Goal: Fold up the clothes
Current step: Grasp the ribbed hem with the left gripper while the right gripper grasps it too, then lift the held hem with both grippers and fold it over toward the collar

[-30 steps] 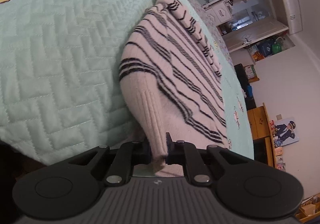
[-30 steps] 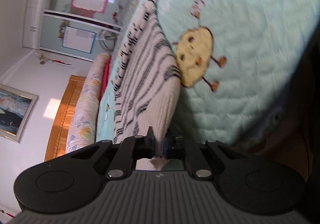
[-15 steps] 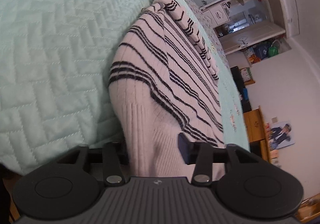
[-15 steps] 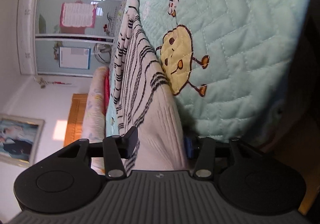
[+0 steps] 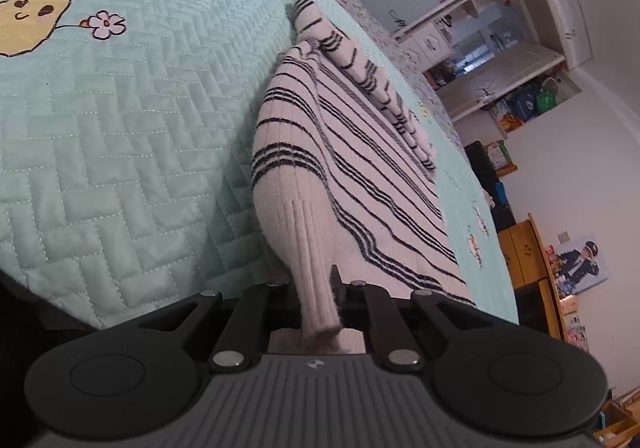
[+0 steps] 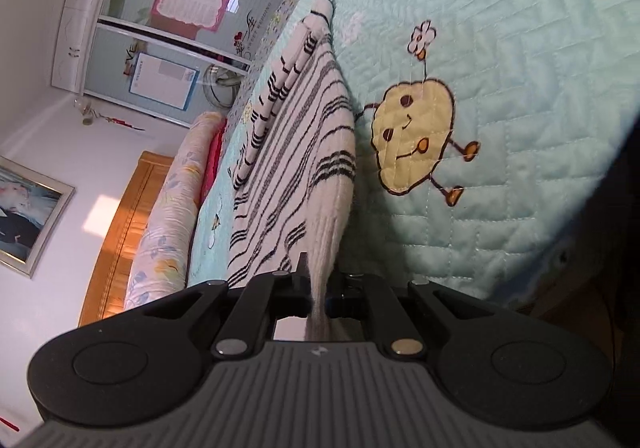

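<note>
A white knit sweater with thin black stripes (image 5: 340, 152) lies flat on a mint green quilted bedspread (image 5: 120, 128), its sleeves folded onto the far side. My left gripper (image 5: 316, 280) is shut on one corner of the ribbed white hem, which bunches up between the jaws. In the right wrist view the same sweater (image 6: 304, 152) stretches away from me, and my right gripper (image 6: 320, 276) is shut on the other corner of the hem. Both pinched corners rise slightly off the bedspread (image 6: 540, 88).
A yellow cartoon figure (image 6: 416, 140) is stitched into the quilt beside the sweater. A rolled floral duvet (image 6: 168, 232) lies along the wooden headboard (image 6: 120, 240). A wardrobe with sliding doors (image 6: 172, 20) stands beyond the bed, and a wooden cabinet (image 5: 524, 252) at the side.
Half a second ago both grippers stood open around the hem; now each is shut on it, as they were a second ago. Both have drawn back slightly.
</note>
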Available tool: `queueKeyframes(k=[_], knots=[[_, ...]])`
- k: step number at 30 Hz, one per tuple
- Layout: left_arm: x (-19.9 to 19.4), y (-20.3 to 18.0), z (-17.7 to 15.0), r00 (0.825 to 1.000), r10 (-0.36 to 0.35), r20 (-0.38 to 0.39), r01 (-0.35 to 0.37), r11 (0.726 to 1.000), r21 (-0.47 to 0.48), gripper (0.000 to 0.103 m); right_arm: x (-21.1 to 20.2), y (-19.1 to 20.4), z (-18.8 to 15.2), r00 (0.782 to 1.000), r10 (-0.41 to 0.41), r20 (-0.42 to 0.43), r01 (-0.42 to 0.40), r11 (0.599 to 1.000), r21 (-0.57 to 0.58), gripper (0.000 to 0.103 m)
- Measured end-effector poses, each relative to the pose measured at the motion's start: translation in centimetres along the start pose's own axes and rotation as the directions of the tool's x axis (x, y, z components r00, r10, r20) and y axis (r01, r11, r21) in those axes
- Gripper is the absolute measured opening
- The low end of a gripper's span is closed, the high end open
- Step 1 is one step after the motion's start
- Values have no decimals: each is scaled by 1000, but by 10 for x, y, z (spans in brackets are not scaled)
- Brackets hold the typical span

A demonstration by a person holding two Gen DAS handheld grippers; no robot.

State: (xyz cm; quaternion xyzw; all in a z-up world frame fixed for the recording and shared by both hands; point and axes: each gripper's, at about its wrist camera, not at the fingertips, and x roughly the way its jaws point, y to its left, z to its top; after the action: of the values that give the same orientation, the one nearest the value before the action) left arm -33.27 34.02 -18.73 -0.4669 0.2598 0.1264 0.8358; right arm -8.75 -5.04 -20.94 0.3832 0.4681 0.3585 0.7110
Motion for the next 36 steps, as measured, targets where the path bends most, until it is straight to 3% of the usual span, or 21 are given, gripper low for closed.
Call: queueKeyframes(k=[8, 11, 13, 15, 16, 17, 23, 29, 36], knots=[[14, 13, -2, 998, 50, -29, -51, 998, -38, 12, 5, -2, -3, 1000, -12, -20, 12, 1000, 14, 6], [19, 15, 1, 998, 50, -39, -52, 997, -50, 24, 15, -5, -3, 998, -51, -44, 52, 998, 25, 16], [23, 14, 4, 998, 42, -42, -44, 998, -52, 30, 21, -10, -5, 997, -55, -62, 58, 997, 48, 29], [27, 11, 7, 998, 51, -33, -52, 998, -39, 24, 29, -14, -6, 996, -48, -80, 52, 997, 58, 28], [29, 9, 8, 998, 63, -27, -63, 998, -21, 12, 33, -16, -7, 995, -49, -92, 55, 996, 63, 12], [28, 6, 7, 997, 74, -15, -74, 997, 3, 10, 35, -15, -7, 994, -57, -98, 63, 996, 57, 5], [-2, -2, -6, 997, 40, 69, -43, 998, 41, 8, 11, 3, -10, 999, -27, -47, 26, 1000, -17, 4], [-34, -15, -24, 997, 1, 80, -7, 998, 69, 8, -22, 12, -13, 1000, 16, -6, -16, 1000, -21, 3], [-45, -16, -32, 998, -11, 55, 9, 999, 52, 8, -42, 18, -15, 999, 36, 5, -36, 999, -6, 3]])
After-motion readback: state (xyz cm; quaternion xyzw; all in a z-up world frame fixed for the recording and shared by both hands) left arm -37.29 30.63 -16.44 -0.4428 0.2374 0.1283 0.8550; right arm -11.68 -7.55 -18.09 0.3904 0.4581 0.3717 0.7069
